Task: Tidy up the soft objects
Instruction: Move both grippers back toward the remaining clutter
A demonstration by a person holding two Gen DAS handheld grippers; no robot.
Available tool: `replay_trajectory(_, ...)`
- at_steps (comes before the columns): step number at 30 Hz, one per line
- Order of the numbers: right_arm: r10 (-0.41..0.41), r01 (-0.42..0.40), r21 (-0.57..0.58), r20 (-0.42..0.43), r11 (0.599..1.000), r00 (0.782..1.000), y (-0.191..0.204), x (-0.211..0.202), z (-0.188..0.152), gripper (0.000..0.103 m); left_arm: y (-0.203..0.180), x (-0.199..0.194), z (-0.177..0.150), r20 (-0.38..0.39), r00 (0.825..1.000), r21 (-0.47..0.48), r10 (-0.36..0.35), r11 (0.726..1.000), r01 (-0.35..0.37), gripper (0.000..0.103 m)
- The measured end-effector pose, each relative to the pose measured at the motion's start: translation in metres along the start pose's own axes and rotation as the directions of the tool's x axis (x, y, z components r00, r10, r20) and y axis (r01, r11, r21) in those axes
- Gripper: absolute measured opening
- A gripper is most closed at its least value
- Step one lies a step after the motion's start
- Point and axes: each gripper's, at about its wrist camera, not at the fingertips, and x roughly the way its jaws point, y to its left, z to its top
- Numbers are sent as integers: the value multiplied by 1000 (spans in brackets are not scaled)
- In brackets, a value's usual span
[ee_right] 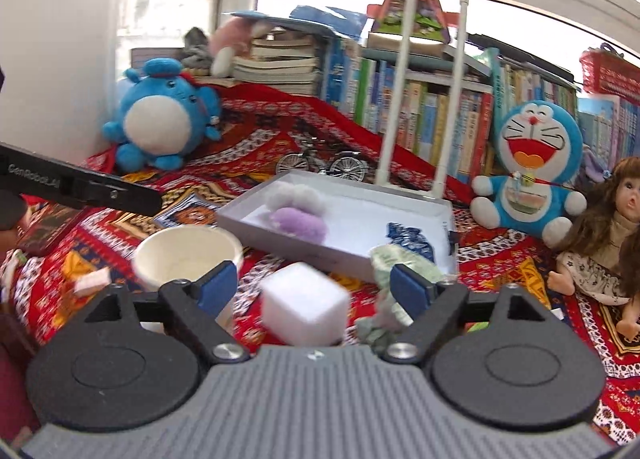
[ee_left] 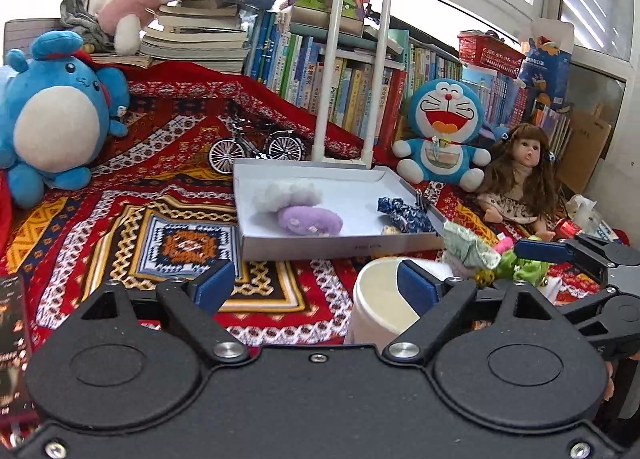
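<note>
Between my right gripper (ee_right: 314, 285), its jaws wide apart and holding nothing, sits a white foam cube (ee_right: 306, 305) on the patterned cloth (ee_right: 500, 251), with a crumpled pale green cloth (ee_right: 394, 271) just beside my right finger. My left gripper (ee_left: 316, 283) also stands apart and empty, a white paper cup (ee_left: 380, 299) partly behind its right pad. Further off lies the white tray (ee_left: 340, 245), which already holds a white fluffy piece (ee_left: 286, 191), a purple plush (ee_left: 310, 219) and a dark blue patterned cloth (ee_left: 406, 211). I judge the cube to be the next thing to go in. If I close off-centre, the soft foam may squirm out or tip; my right finger could also snag the green cloth and drag it along. The cube is blurred, so its edges are hard to place, and its near base is hidden under my own body. Something small by the blue cloth I cannot identify.
</note>
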Motion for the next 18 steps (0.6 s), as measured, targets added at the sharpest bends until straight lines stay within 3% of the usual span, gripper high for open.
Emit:
replay_trajectory(3, 22, -21, -9, 9, 1000, 1000, 8, -6, -9, 103, 1, -10, -14, 16, 1000, 9, 25, 1000, -25, 91)
replay_trajectory(11, 51, -51, 11, 0, 999, 999, 19, -11, -34, 103, 10, -23, -45, 21, 998, -20, 54, 998, -54, 93)
replay_trajectory(13, 53, -53, 16, 4, 998, 999, 22, -11, -40, 103, 14, -25, -52, 34, 998, -44, 57, 997, -56, 99)
replay_trajectory(18, 32, -32, -11, 26, 999, 999, 36, -11, -54, 103, 24, -24, -69, 35, 993, -74, 117, 991, -114, 101)
